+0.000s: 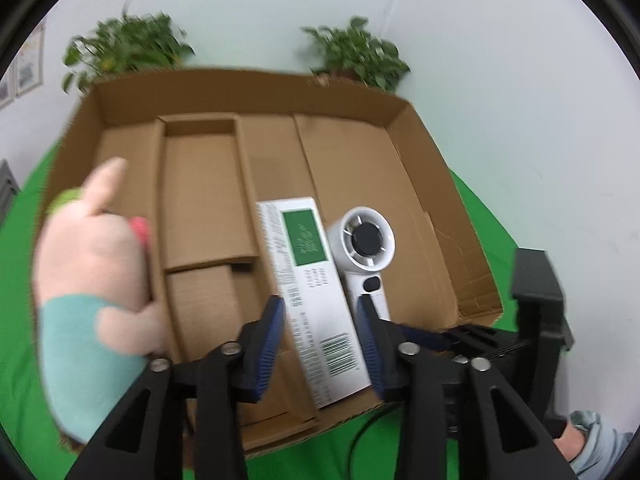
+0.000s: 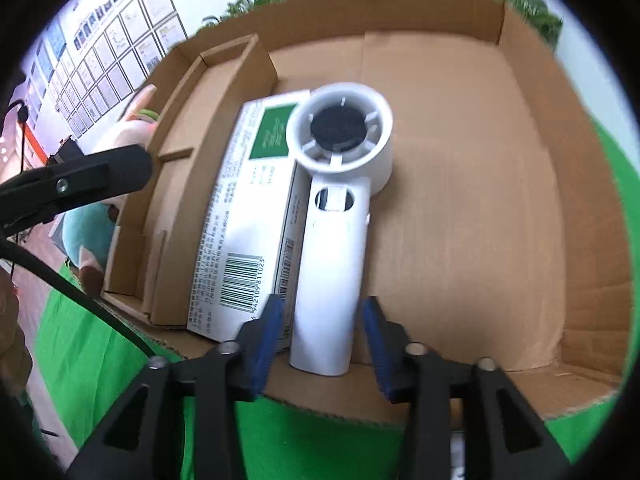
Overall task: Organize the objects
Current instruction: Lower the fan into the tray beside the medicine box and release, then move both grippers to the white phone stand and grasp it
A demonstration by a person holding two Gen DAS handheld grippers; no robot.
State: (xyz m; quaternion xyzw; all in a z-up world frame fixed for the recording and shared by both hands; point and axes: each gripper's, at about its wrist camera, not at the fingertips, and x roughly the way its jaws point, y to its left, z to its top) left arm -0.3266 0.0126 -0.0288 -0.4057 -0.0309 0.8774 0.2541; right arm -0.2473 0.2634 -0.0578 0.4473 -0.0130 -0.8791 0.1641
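We find the right tongs parted astride the white handheld fan's handle, pads clear of it. The left tongs hang apart, gripping nothing, above the white carton. Fan and carton lie side by side in the cardboard tray; a plush toy sits at its left wall.
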